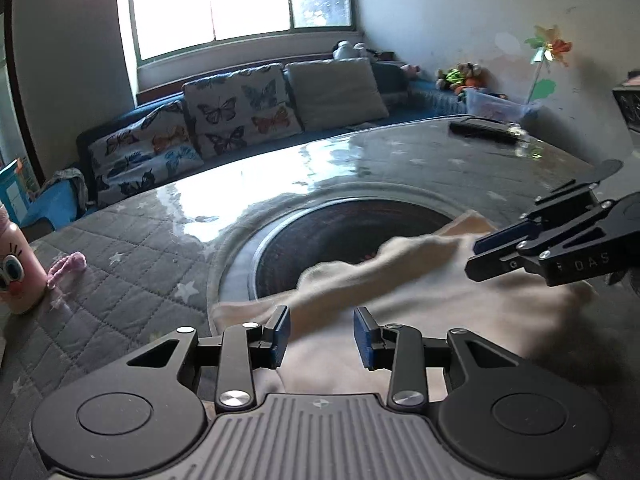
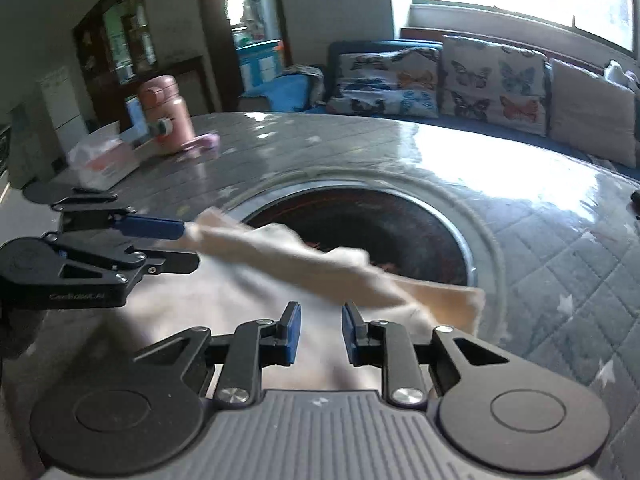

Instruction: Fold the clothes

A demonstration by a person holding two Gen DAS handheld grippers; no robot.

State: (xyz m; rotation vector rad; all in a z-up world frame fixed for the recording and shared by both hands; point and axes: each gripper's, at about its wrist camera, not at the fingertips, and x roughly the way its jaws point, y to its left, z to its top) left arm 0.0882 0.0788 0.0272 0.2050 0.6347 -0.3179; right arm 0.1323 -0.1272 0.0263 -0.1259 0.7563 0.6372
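A cream garment [image 1: 400, 292] [image 2: 260, 292] lies rumpled on the grey quilted table [image 1: 120, 240] [image 2: 540, 220], partly over a round dark recess [image 1: 340, 236] [image 2: 380, 224]. One blurred fold runs across it as a raised ridge. My left gripper [image 1: 322, 320] [image 2: 188, 245] is open just above the garment's near edge, with nothing between its blue pads. My right gripper [image 2: 320, 316] [image 1: 476, 258] is also open, low over the other side of the cloth. The two grippers point toward each other across the garment.
A pink bottle [image 1: 16, 264] [image 2: 168, 116] and a pink soft item [image 1: 68, 266] stand at the table's edge. A clear bag or box [image 2: 100, 160] sits near them. A black flat object [image 1: 480, 128] lies on the far corner. A sofa with butterfly cushions [image 1: 240, 116] [image 2: 480, 80] runs behind the table.
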